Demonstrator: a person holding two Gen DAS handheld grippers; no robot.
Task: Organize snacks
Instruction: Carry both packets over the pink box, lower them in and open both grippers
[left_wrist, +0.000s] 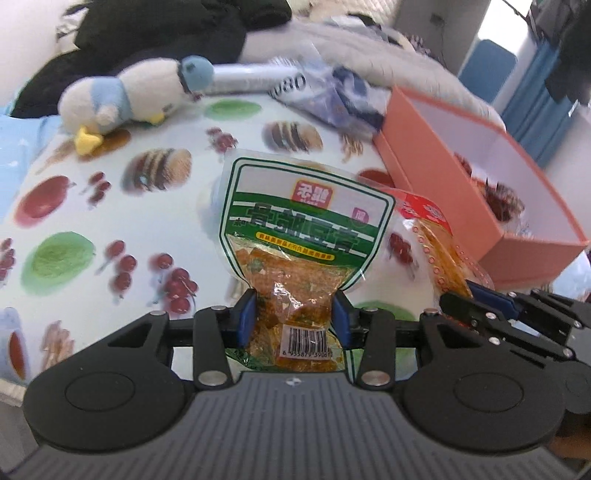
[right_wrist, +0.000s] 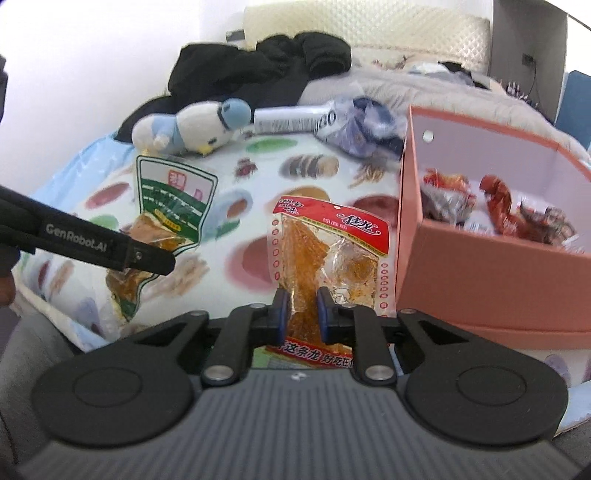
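Note:
A green-labelled snack packet (left_wrist: 295, 214) with orange pieces inside stands up between the blue pads of my left gripper (left_wrist: 294, 314), which is shut on its lower part. It hangs above the fruit-print cloth (left_wrist: 110, 206). My right gripper (right_wrist: 301, 310) is shut on a red-edged clear packet (right_wrist: 325, 236) of orange strips, held just left of an open salmon-pink box (right_wrist: 480, 280). Red-wrapped snacks (right_wrist: 498, 206) lie in that box. From the right wrist view, the green packet (right_wrist: 170, 199) shows at the left behind a black finger (right_wrist: 147, 254) of the left gripper.
A plush penguin (left_wrist: 129, 96) lies at the far side of the cloth beside a white tube (left_wrist: 251, 77) and a crumpled blue-and-clear wrapper (left_wrist: 332, 92). Black clothing (right_wrist: 258, 70) and a quilted blanket (right_wrist: 424, 85) lie behind them.

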